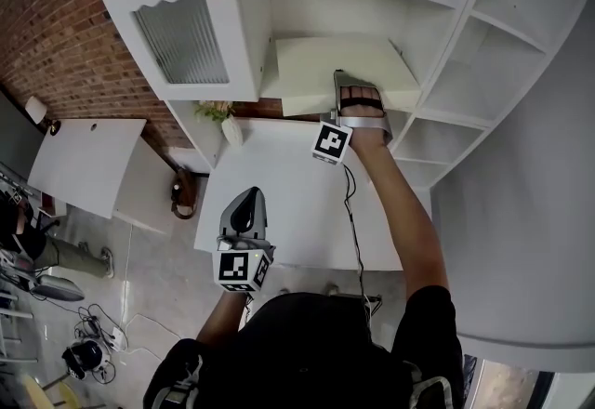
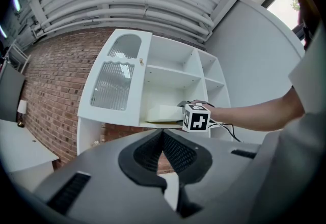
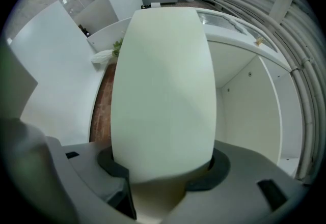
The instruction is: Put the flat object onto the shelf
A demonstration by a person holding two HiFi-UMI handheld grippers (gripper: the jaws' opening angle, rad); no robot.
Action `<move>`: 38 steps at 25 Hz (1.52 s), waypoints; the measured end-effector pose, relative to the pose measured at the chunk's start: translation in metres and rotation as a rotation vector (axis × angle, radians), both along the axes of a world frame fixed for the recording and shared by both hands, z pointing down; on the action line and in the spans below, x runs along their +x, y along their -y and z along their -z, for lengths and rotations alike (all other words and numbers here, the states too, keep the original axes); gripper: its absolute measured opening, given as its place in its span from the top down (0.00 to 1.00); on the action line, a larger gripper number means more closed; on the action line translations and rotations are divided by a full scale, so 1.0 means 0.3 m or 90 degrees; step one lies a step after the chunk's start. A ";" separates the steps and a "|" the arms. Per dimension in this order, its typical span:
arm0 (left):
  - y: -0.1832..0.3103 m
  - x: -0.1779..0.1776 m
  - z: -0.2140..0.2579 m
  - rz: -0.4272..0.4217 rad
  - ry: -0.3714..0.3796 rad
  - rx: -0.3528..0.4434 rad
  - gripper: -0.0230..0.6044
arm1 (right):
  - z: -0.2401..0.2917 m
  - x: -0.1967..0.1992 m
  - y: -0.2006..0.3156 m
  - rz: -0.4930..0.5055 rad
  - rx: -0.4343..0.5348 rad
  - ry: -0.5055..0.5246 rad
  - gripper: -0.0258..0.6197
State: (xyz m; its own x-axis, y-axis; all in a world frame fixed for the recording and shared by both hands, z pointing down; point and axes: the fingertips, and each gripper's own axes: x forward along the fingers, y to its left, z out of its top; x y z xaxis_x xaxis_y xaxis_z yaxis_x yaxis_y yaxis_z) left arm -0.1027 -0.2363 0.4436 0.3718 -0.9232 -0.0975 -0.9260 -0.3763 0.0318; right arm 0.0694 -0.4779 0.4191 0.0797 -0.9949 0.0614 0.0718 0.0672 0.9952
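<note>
White open-fronted shelf unit [image 1: 446, 17], ribbed-glass door [image 1: 181, 35] swung open. Contents, central compartment: pale cream flat rectangular board [image 1: 321, 68], lying flat. Board's near edge clamped between jaws of right tongs [image 1: 360, 93]. Below, over white worktop [image 1: 293, 198]: left tongs [image 1: 248, 201], jaws closed together, empty, well apart from shelf unit.

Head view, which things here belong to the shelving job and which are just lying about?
Job: flat object, gripped by the right gripper; white shelf unit.
Lying about: small vase with a plant; white table; left gripper, shut and empty.
</note>
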 end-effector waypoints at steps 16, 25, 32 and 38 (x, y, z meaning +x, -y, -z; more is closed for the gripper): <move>0.001 0.025 -0.018 -0.008 0.001 -0.009 0.95 | 0.000 -0.090 -0.035 0.123 -0.123 0.093 0.45; 0.017 0.083 0.025 -0.028 0.012 0.019 0.95 | -0.023 -0.105 -0.069 0.152 -0.167 0.140 0.43; 0.098 0.168 0.128 -0.054 0.030 0.064 0.95 | -0.022 -0.101 -0.092 0.151 -0.152 0.125 0.43; 0.235 0.236 0.198 -0.079 0.032 0.062 0.95 | -0.034 -0.086 -0.097 0.141 -0.144 0.115 0.43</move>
